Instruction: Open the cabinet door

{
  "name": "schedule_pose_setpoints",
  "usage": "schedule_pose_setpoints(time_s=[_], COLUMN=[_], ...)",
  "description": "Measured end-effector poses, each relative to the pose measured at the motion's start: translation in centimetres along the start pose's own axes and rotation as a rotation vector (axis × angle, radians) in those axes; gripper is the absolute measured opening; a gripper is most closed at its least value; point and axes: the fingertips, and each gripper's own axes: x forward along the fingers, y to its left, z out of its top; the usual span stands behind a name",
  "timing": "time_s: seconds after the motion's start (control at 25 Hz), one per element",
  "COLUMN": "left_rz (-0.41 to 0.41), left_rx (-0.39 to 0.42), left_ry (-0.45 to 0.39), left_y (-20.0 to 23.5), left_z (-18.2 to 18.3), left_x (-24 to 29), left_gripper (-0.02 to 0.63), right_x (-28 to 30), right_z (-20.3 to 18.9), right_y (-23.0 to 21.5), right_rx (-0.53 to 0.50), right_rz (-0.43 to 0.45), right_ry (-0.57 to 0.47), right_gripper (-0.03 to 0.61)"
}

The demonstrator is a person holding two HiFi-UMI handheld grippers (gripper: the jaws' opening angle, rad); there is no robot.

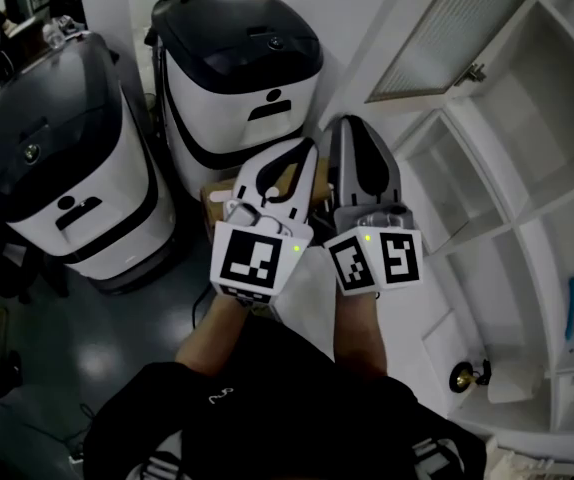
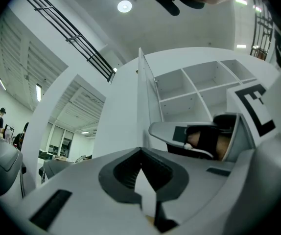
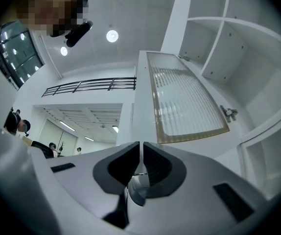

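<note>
Cabinet door: a white frame around a ribbed glass pane. It stands swung well out from the cabinet, hinged at that unit's upper left corner, so the compartments behind it are exposed.
Door handle: a small metal pull on the door's free edge, out in front of the cabinet. Neither tool touches it.
Cabinet interior: bare white shelves and dividers. A small brass-coloured object sits in a low compartment, but I can't tell what it is.
Left gripper: held in front of the cabinet's left side and below the door. It points slightly upward. Its jaws are clenched tip to tip on nothing.
Right gripper: just beside the left one, on the cabinet side. It also tilts upward, so its camera looks at the underside of the pane. Its jaws are drawn together to a thin slit with nothing between them.
Why held so: both tools sit close to the body, together and clear of the door. That reads as a rest pose, not a reach.
Task state: judging by how far the door stands out, the opening looks done or nearly done.
Surroundings: two white-and-black machines stand to the left of the cabinet, well away from the door's swing.
</note>
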Motion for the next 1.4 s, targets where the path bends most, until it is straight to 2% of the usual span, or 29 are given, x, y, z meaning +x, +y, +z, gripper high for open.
schedule_pose_setpoints(time_s=[0.12,0.4,0.92,1.4], left_rz=[-0.014,-0.119,-0.431,-0.702], left_rx=[-0.005,-0.048,-0.151,-0.18], left_ry=[0.008,0.033,0.133,0.195], left_y=[-0.5,-3.6,-15.8,-26.9], left_z=[-0.4,-1.6,-6.4,-9.8], left_x=[0.1,1.3,4.0,4.9], left_gripper=[0.011,0.011,0.011,0.011], right_x=[-0.9,-3.9,-15.2,-27.8], right_z=[0.5,0.4,0.1,-0.3], right_y=[-0.7,-3.5,-12.6,-18.9], right_rx=[0.059,0.007,-0.06,-0.144], right_rz=[-0.004,-0.118,-0.488,-0.851], right_ry=[-0.031,-0.002,0.07,0.143], right_gripper=[0.041,0.037,0.034,0.02])
